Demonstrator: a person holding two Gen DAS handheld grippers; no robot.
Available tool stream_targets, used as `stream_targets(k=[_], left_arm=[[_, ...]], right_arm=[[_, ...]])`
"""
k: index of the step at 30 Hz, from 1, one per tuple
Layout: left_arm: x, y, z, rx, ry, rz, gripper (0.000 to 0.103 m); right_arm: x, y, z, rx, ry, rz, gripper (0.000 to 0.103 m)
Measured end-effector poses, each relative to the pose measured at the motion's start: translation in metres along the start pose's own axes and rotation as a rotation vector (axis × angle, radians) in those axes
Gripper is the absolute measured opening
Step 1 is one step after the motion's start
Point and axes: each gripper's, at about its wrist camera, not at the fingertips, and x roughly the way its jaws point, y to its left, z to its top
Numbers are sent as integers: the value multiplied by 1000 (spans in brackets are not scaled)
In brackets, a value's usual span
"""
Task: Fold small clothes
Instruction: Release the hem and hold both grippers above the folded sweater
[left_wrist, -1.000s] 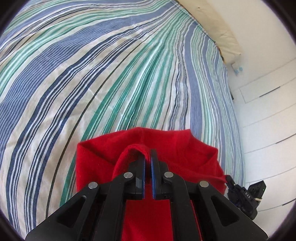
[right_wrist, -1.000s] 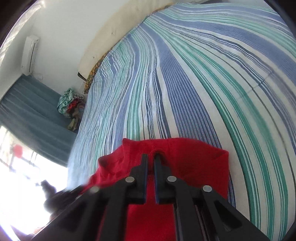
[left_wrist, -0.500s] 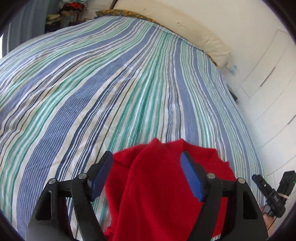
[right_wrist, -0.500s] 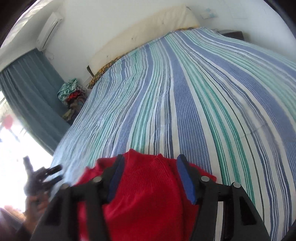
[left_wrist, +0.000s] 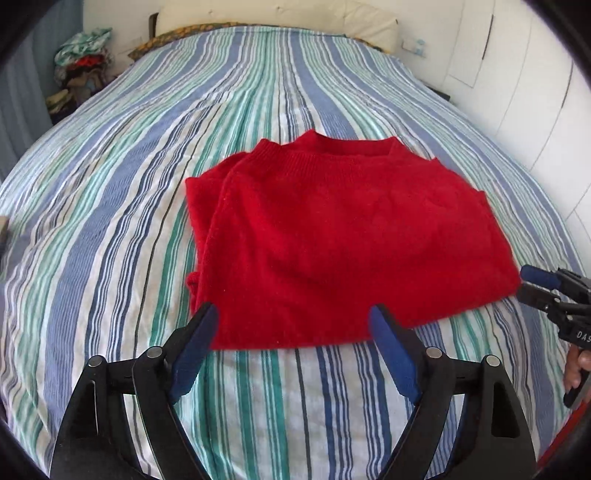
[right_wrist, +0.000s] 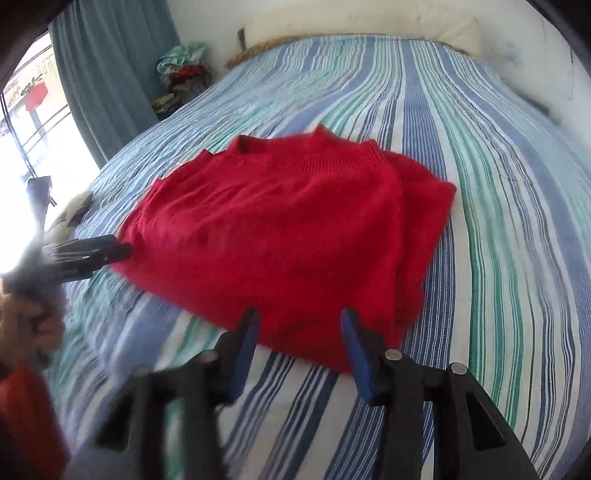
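Sweater (left_wrist: 343, 236), red knit, lies folded on striped bed (left_wrist: 110, 206) | handling: likely soft, light, limp; best taken at near hem corners | left claw (left_wrist: 295, 328) spread wide, holding nothing, at near hem | right claw (right_wrist: 299, 332) likewise parted, empty | room: pillow (left_wrist: 369, 22) at headboard, clothes pile (left_wrist: 81, 59), curtain (right_wrist: 110, 66)

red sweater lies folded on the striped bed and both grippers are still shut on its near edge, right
Not quite. The red sweater does lie folded on the striped bed, but both grippers are open and off it: the left gripper in the left wrist view, the right gripper in the right wrist view.
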Motion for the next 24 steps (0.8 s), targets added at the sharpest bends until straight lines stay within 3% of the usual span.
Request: stream_targets(k=[5,11,12,14,24], left_arm=[[-16,-27,-45,104,-11,88,95],[18,-25,-100,64,125,130,99],[19,-22,-106,48,103,115,100],[17,-21,-109,46,62,105,101],[20,-22,-111,50,69,111,102]], right_arm=[[-22,41,-24,-91,24,-74,51],[-3,61,-84,-48,69,-168,60],[-5,61,-93,-28,44,-178,63],[-8,58,-101,18,10,-184,67],[-8,53,-109,54,-38,-167,68]])
